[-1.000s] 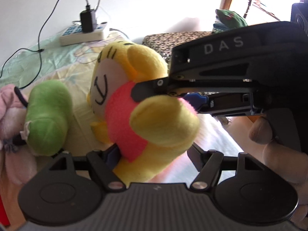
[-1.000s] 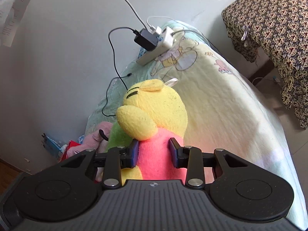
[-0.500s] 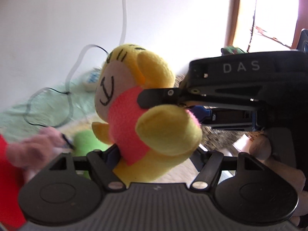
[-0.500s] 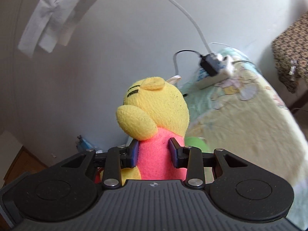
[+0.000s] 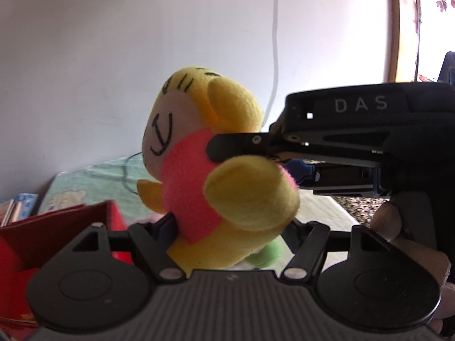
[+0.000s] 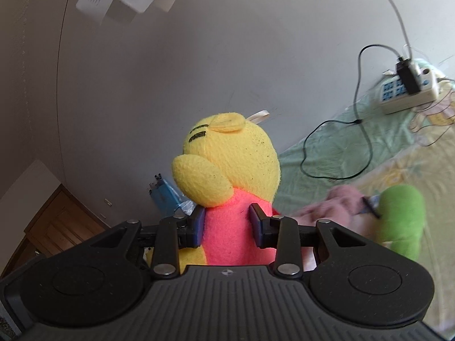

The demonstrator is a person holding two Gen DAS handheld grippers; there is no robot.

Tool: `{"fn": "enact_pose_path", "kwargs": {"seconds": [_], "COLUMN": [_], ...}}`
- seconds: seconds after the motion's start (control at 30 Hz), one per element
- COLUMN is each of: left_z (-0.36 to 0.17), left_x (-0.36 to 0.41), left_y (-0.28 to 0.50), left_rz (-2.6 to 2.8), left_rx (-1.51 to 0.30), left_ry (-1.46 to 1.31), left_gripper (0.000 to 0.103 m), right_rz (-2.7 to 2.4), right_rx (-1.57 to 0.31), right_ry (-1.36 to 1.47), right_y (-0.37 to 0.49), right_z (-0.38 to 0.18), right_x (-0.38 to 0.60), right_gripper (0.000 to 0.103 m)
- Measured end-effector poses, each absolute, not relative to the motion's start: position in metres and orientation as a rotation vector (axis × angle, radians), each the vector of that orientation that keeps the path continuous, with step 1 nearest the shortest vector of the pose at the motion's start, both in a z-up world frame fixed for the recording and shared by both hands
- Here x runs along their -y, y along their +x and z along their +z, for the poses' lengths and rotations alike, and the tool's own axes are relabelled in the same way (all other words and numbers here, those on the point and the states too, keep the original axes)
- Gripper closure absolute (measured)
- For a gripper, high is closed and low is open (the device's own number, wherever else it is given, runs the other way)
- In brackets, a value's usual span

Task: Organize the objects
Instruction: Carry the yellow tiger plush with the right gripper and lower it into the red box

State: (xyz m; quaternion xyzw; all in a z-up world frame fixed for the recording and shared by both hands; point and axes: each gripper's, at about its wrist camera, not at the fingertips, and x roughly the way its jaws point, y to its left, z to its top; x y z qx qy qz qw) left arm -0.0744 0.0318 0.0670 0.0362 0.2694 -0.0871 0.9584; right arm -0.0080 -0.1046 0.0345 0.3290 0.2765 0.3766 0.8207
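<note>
Both grippers have the soft yellow plush bear in a pink shirt [image 5: 199, 182] up in the air, clear of the pastel cartoon-print bedsheet [image 6: 398, 153] below. The right gripper [image 6: 227, 223] pinches the toy's pink torso between its blue pads, just under the raised yellow arm, jaws closed on the fabric from both sides. In the left wrist view that same gripper reaches in from the right, one black finger pressed across the shirt. The left gripper [image 5: 230, 224] sits lower, at the bear's yellow bottom; its near finger touches the plush, and the jaws look closed on the base, though the far side is hidden behind the toy's leg.

Two grips make sense here: a floppy toy swings and sags from one pinch, so one holds the trunk and the other steadies the bottom.

Below and left of the left jaws is an open red box [image 5: 57, 227], a likely home for the bear. A green plush toy [image 6: 401, 218] and a pink plush one [image 6: 330, 207] lie on the sheet right of the right jaws, not yet sorted.
</note>
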Motion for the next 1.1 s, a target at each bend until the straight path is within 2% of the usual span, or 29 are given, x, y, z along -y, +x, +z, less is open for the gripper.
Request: {"fn": "enact_pose_path", "kwargs": {"seconds": [0.23,0.5,0.83,1.1], "left_z": [0.065,0.042,0.007,0.005], "left_x": [-0.100,-0.166,-0.192,-0.206], "left_y": [-0.085,-0.085,-0.083,-0.078], "left_rz": [-0.142,-0.153,-0.203,-0.219], "left_rx": [-0.553,-0.631,-0.736,-0.761], "left_ry": [0.074,0.057,0.039,-0.003], "left_gripper": [0.032,0.031,0.030,0.029], "right_rz": [0.782,0.688,0.597,0.553], "right_rx": [-0.646,-0.731,-0.816,-0.871], "right_ry": [0.689,0.644,0.574,0.581], "right_y": [-0.013,-0.013,-0.017,-0.010], "right_z": [0.025,0.004,-0.019,-0.036], "right_x": [0.026,-0.014,-0.038,-0.052], "right_gripper": [0.067,0.067,0.067,0.066]}}
